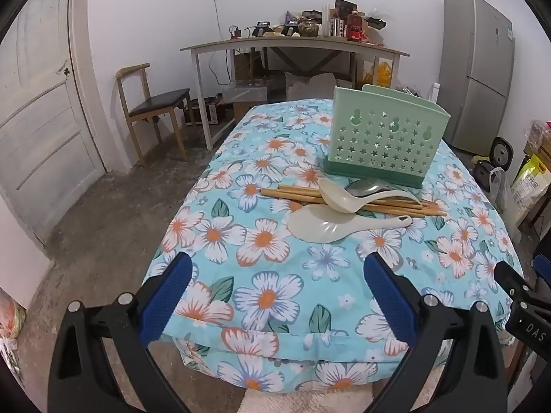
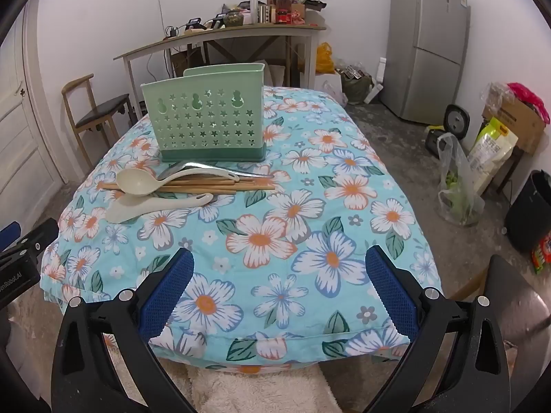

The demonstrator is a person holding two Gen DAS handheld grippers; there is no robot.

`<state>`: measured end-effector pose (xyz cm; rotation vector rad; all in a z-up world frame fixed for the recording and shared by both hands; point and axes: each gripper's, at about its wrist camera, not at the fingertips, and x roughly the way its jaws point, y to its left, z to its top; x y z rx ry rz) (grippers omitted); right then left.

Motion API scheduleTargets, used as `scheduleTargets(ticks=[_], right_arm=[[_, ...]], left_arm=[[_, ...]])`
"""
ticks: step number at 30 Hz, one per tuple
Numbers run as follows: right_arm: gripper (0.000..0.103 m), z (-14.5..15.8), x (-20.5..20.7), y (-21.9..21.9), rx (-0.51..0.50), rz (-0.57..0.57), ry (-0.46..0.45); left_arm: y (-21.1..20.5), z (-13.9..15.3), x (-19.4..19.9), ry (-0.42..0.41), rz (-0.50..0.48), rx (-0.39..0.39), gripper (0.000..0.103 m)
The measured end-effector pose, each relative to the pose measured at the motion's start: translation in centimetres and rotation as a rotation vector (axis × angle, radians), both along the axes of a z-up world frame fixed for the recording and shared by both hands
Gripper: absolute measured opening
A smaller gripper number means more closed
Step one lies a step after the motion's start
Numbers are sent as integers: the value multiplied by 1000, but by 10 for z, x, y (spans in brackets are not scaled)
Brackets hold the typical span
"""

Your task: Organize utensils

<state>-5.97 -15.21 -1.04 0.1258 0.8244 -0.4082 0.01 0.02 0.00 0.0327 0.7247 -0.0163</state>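
Our left gripper (image 1: 277, 290) and right gripper (image 2: 279, 284) hang spread wide, empty. The utensils (image 1: 347, 203) lie piled just before the green holder (image 1: 387, 137); we should lift the topmost soup spoon (image 1: 339, 194) first.

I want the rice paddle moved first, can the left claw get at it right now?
Probably yes. The left claw is open and empty, and the paddle lies nearest it, in front of the pile, with only bare cloth between.
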Motion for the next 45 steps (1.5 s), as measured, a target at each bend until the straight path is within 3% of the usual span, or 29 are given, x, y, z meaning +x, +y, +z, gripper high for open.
scheduleTargets(ticks=[45], right_arm=[[95, 1, -1, -1, 0, -1, 3]], left_arm=[[3, 1, 1, 3, 4, -9, 97]])
